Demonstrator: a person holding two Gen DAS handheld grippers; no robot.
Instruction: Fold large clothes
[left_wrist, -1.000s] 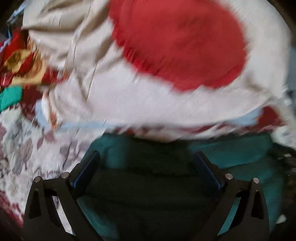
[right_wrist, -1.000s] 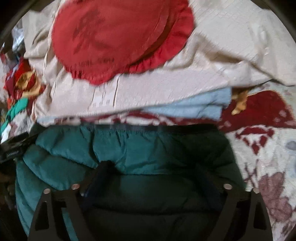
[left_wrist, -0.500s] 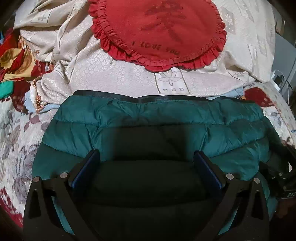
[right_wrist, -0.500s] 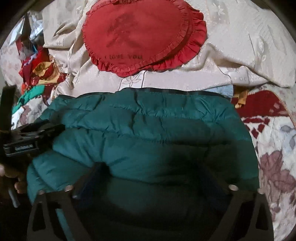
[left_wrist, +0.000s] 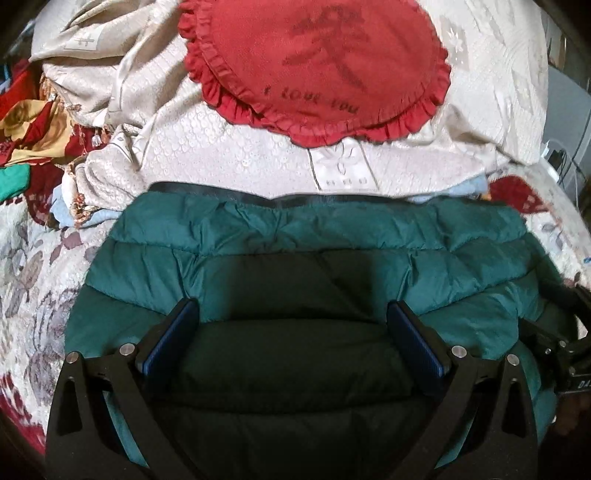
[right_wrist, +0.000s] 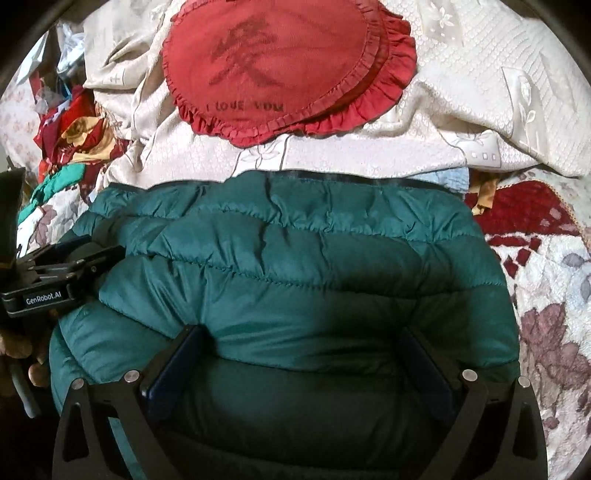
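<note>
The puffer jacket (right_wrist: 295, 266) lies on the bed (right_wrist: 554, 295); behind it the round cushion (right_wrist: 280, 62) sits on what looks like a bedspread (right_wrist: 480, 110).

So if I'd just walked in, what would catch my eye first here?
Probably the round red frilled cushion lettered "I love you", lying on a cream bedspread at the far side. In front of it a teal quilted puffer jacket lies spread on the floral bed cover, filling the near half of both views. The black jaws of each handheld gripper stand wide apart just above it.
</note>
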